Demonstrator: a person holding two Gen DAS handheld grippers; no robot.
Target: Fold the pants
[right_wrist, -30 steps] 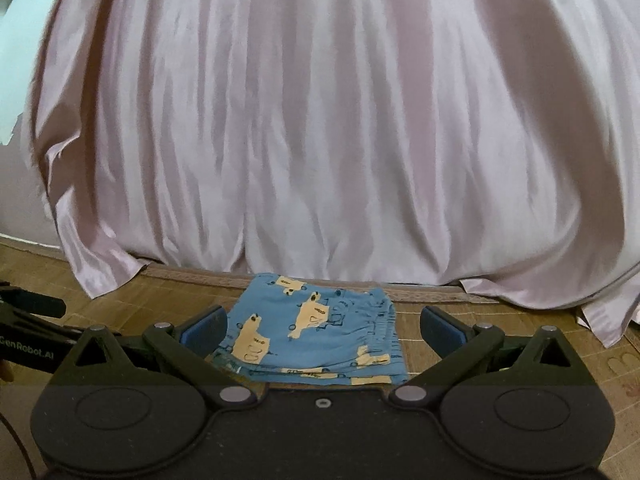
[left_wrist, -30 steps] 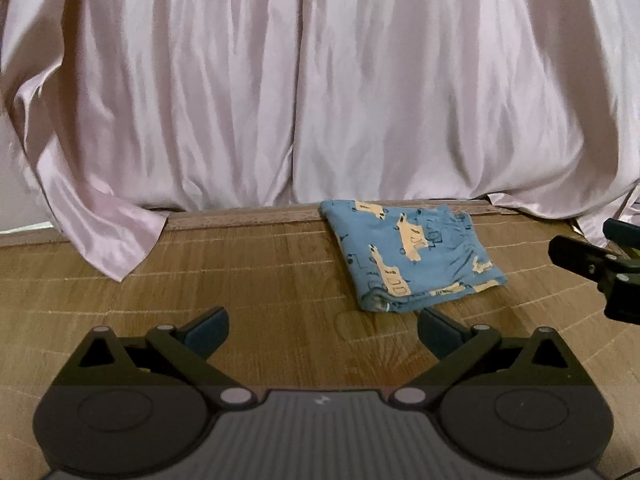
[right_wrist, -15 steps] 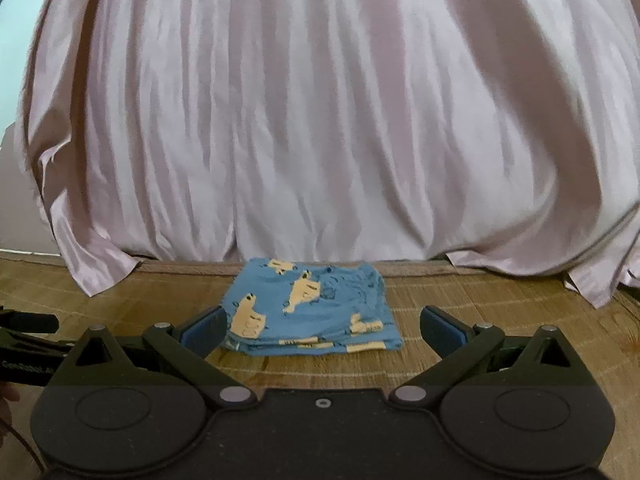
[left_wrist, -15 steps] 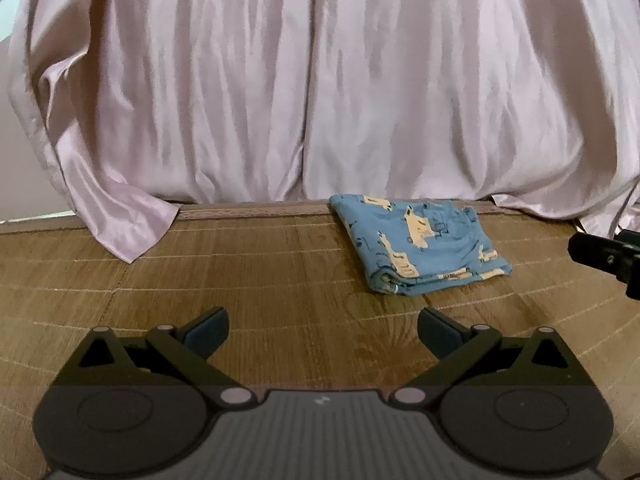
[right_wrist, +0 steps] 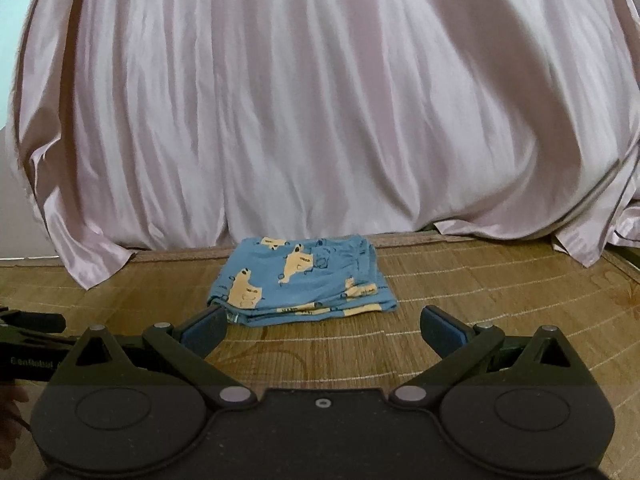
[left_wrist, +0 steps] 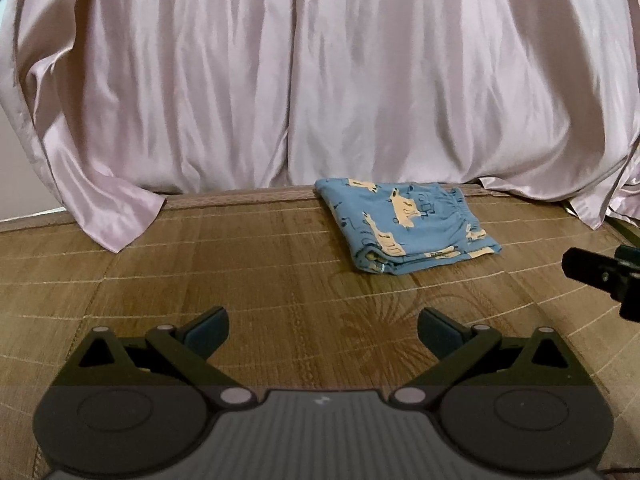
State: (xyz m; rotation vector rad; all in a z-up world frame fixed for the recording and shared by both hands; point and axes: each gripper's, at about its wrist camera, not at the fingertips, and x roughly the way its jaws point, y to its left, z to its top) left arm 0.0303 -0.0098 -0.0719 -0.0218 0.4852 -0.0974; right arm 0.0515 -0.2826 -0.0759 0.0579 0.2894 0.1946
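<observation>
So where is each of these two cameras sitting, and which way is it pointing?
Left wrist view: sits on the left tool, looking forward over the bamboo mat at the folded blue pants and pink curtain; its own open fingers show, and the right tool at the right edge.
Right wrist view: sits on the right tool, facing the pants more squarely; its open fingers show, the left tool at left.
Shared: pants, mat, curtain.

**Both grippers backing off**

I've drawn my left gripper (left_wrist: 322,326) and right gripper (right_wrist: 322,326) away from the folded pants (right_wrist: 304,280). More bare mat (left_wrist: 240,264) now lies between them and the pants than a second ago, and the pants look smaller and farther off.
</observation>
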